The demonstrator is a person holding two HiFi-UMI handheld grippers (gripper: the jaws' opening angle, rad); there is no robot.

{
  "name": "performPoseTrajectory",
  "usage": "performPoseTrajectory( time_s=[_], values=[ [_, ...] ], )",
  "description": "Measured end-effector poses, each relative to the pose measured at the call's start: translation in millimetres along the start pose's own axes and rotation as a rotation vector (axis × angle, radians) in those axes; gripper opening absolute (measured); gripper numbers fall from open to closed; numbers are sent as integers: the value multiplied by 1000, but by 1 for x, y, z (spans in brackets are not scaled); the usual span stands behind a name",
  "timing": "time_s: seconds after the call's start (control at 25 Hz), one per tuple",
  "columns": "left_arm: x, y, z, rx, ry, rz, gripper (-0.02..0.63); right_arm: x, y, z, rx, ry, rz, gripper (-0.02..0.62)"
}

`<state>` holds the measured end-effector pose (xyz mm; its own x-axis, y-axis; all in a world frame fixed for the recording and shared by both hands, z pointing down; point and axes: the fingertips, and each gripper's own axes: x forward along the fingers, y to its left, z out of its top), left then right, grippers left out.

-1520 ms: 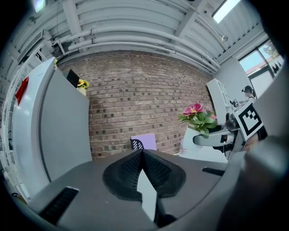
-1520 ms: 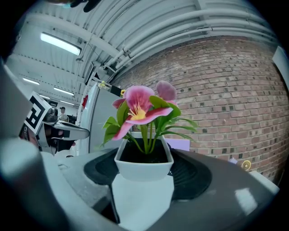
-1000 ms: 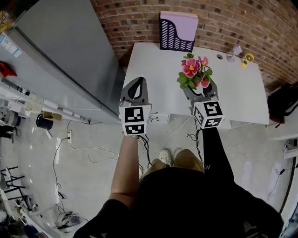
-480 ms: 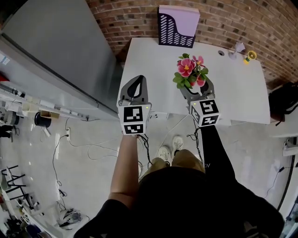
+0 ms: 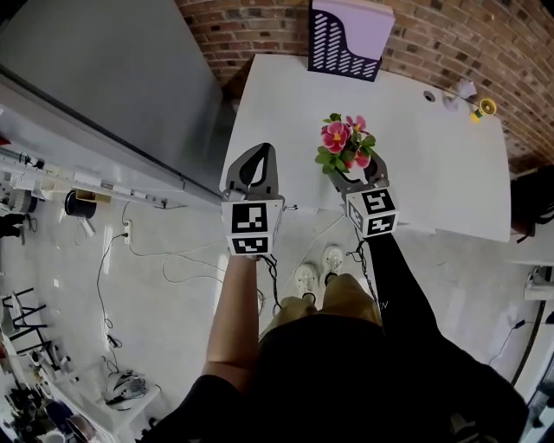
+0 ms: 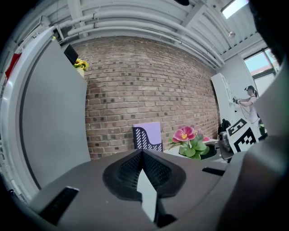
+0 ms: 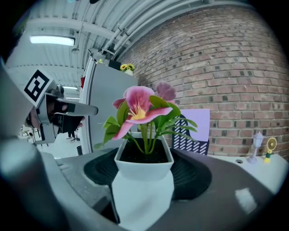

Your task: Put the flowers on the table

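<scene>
White square pot of pink flowers (image 7: 143, 168), clamped in right gripper (image 5: 353, 176), left gripper (image 6: 143, 158) closed empty: lower level onto white table (image 5: 433, 164).

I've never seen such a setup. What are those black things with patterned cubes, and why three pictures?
There is no robot: a person holds a tool in each hand, each ending in a two-jaw gripper; the patterned cubes belong to them. One picture comes from a camera on the person's head, looking down; the other two from cameras riding on the grippers. The left gripper is shut and empty. The right gripper is shut on a small white pot of pink flowers, above the white table. At the table's far edge, by the brick wall, stands a purple file holder.
</scene>
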<state>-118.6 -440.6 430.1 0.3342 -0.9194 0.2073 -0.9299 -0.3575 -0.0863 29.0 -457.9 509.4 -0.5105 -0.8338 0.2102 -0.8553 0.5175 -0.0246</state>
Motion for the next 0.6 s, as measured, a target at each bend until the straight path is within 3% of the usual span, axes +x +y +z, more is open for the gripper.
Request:
performPoseTrajectory(
  time_s=[0.6],
  values=[
    [3,8,-45,-23,90,24,9,53,15,-113,45,199,99,339]
  ],
)
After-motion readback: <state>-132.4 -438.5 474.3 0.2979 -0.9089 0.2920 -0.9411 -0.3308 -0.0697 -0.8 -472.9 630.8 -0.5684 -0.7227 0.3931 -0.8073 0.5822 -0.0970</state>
